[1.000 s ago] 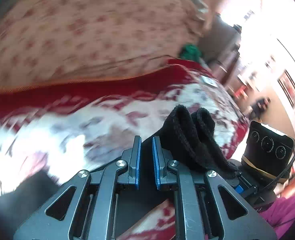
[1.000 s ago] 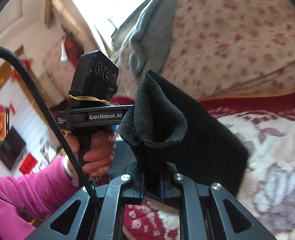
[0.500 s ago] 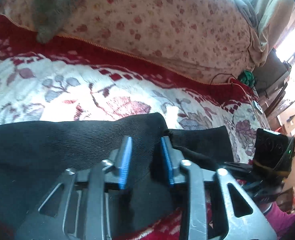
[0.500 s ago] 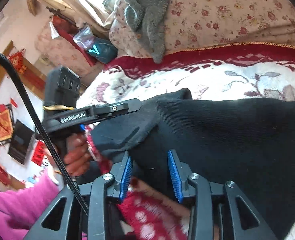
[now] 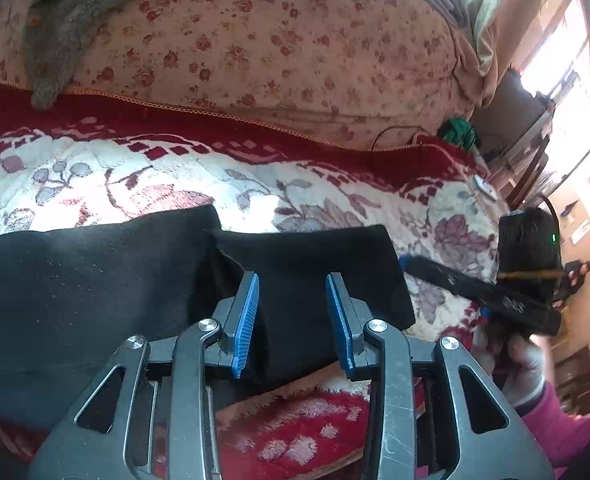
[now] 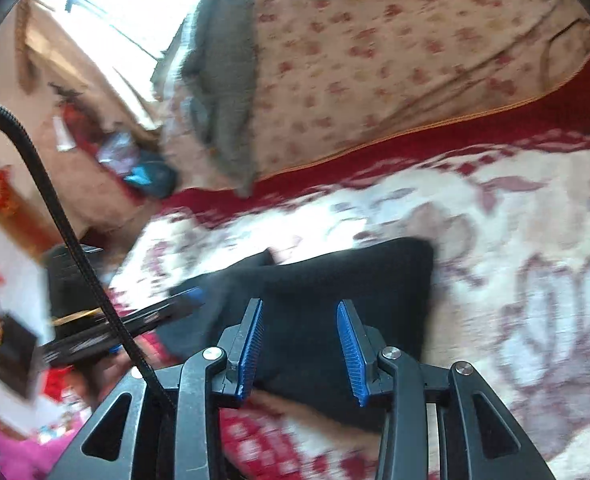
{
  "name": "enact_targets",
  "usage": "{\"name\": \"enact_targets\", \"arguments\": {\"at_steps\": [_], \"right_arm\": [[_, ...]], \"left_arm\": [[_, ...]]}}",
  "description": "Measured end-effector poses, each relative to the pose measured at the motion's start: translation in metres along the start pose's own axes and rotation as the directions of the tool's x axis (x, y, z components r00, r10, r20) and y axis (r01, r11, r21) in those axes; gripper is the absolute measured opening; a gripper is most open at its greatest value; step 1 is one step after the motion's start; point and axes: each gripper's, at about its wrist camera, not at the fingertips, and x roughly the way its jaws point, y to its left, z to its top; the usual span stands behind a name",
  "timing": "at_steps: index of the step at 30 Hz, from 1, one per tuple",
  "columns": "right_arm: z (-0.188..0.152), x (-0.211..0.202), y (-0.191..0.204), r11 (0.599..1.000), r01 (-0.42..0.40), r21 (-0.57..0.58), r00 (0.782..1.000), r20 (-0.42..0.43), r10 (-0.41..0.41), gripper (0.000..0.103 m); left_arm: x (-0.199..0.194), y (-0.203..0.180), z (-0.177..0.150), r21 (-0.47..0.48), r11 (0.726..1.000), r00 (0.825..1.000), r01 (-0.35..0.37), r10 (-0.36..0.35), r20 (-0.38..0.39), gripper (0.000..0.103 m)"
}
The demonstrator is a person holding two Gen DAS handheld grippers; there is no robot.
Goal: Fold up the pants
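Observation:
Black pants (image 5: 95, 280) lie folded and flat on the white and red floral blanket (image 5: 135, 176). My left gripper (image 5: 293, 276) hovers over their near edge. Its jaws are opening, the blue pads stand apart, and cloth lies below the gap without being pinched. In the right wrist view the pants (image 6: 335, 272) show as a dark slab with a squared far corner. My right gripper (image 6: 300, 303) sits over their near edge, its jaws also opening and its pads clear of the cloth. A person's hand (image 5: 523, 364) with a pink sleeve holds the right tool.
A big flower-print duvet (image 5: 275, 40) is heaped behind the blanket, with a grey garment (image 5: 67, 20) draped on it. A thin cable (image 5: 395, 136) and a green item (image 5: 457, 128) lie at the blanket's far right. Furniture stands beyond the bed's right edge.
A second ago both grippers were shut on the pants, holding them bunched up in the air. The pants have since come down flat on the blanket and both sets of jaws have let go.

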Motion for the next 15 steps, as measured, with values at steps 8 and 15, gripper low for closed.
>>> {"name": "enact_targets", "arguments": {"at_steps": [8, 15], "right_arm": [[0.003, 0.020, -0.044, 0.997, 0.064, 0.033, 0.996, -0.072, -0.061, 0.052], [0.004, 0.015, -0.042, 0.999, -0.040, -0.010, 0.999, -0.024, 0.040, 0.024]], "left_arm": [[0.027, 0.007, -0.017, -0.041, 0.993, 0.993, -0.110, 0.109, -0.041, 0.033], [0.049, 0.023, -0.023, -0.126, 0.983, 0.987, -0.136, 0.125, -0.098, 0.033]]}}
